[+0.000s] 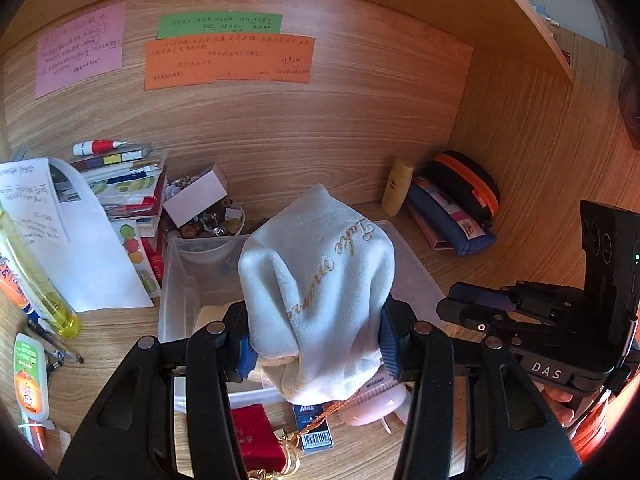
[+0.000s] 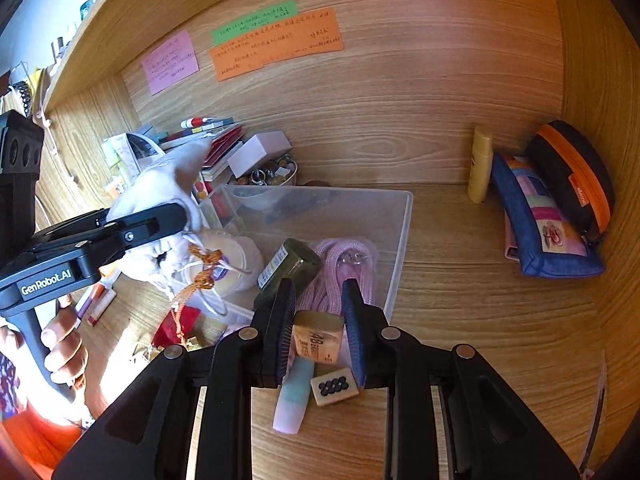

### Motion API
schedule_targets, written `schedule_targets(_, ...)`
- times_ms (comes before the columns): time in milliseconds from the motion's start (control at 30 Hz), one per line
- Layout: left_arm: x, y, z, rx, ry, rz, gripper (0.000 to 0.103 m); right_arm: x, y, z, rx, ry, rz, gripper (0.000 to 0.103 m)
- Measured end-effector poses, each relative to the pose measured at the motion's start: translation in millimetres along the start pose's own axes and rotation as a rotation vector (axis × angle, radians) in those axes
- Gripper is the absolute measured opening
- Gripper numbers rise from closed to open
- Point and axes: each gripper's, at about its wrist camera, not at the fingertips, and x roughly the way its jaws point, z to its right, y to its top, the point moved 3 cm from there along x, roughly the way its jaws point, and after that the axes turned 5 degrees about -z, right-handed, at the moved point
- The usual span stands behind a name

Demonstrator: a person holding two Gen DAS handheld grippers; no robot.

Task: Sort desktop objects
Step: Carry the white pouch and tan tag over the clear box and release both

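The left hand-held gripper (image 1: 314,344) is clamped on a pale blue drawstring pouch (image 1: 320,276) with gold embroidered lettering, carried in the air above the clear plastic bin (image 1: 178,280) on the bench (image 1: 472,276). In this left wrist view the pouch bulges up between the blue pads and hides most of the bin's inside. A red pouch (image 1: 254,438) and a barcoded card (image 1: 314,428) lie on the bench below the fingers, just in front of the bin's near wall. The step in hand looks like dropping the pouch into the bin. To do it well, the person would carry it past the near wall, lower it until the soft fabric sags onto the contents, and only then let the fingers spread, so that the dangling orange cord does not catch on the rim.

In the right wrist view the right hand-held gripper (image 2: 320,336) stands narrowly apart with a small tan block (image 2: 318,338) between its pads; whether they press it cannot be told. A mahjong-like tile (image 2: 334,388) and a pale tube (image 2: 294,396) lie just beneath on the bench. Further in, the bin holds a dark green bottle (image 2: 288,266), a pink cord bundle (image 2: 340,268) and a cream round item (image 2: 236,256). The free space lies toward the bin's back, so the pouch is best set there, clear of the right gripper's path.
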Motion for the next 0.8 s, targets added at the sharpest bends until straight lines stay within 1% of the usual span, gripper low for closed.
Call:
schedule_targets(333,44,17,-3,0.030,-0.013,-0.066,0.048,24,18,-1,-0.010,-0.010,-0.026,0.022)
schedule_targets(433,57,16,-3,0.036,-0.007,-0.085,0.048,31,20,-1,-0.015,-0.021,-0.039,0.022)
schedule_targets(533,68,14,-3,0.042,-0.017,-0.105,0.049,41,19,2,-0.010,-0.023,-0.064,0.022)
schedule_targets(567,71,13,-3,0.047,-0.016,-0.109,0.049,43,18,3,-0.008,-0.024,-0.069,0.019)
schedule_targets(633,75,11,0,0.062,-0.011,-0.121,0.049,46,17,3,-0.010,-0.024,-0.079,0.018)
schedule_targets(800,84,8,1,0.060,-0.024,-0.158,0.054,52,15,4,-0.016,-0.027,-0.098,0.018)
